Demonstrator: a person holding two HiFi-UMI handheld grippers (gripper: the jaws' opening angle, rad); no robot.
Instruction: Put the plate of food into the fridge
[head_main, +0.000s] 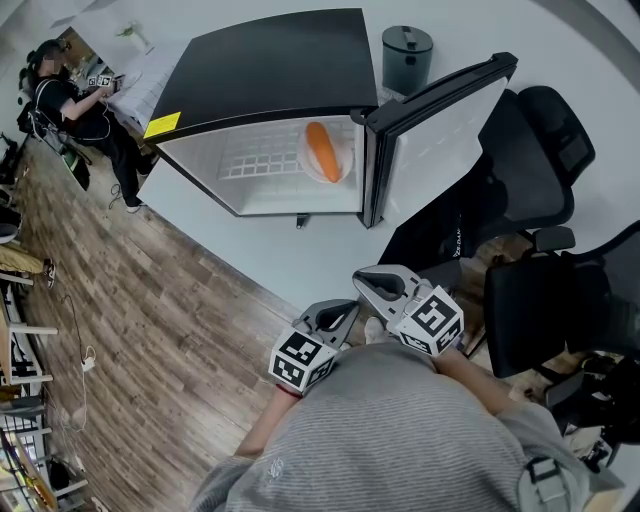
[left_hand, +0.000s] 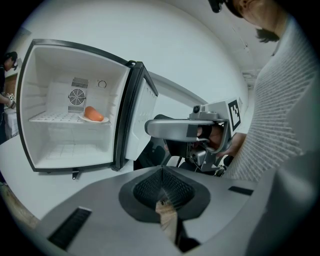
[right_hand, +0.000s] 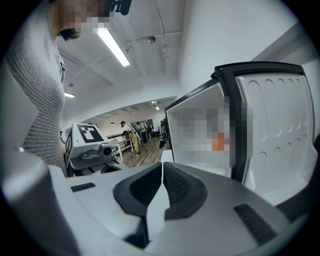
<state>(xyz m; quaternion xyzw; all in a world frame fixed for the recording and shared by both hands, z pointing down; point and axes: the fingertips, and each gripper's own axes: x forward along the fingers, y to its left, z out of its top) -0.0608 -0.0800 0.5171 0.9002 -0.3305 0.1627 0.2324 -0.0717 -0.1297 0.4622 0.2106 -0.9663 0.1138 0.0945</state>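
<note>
I see the plate (head_main: 304, 156) with its orange food (head_main: 322, 150) resting on the wire shelf (head_main: 255, 160) inside the fridge (head_main: 270, 75), toward its hinge side, with the door (head_main: 440, 125) swung wide. My left gripper (head_main: 348, 308) and right gripper (head_main: 362, 277) hover before the fridge, well apart from it. Both have their jaws pressed together and hold nothing.

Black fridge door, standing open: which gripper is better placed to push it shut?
Right. The right gripper sits nearer the open black-framed fridge door, which hangs on that side; the left gripper is farther from it.
</note>
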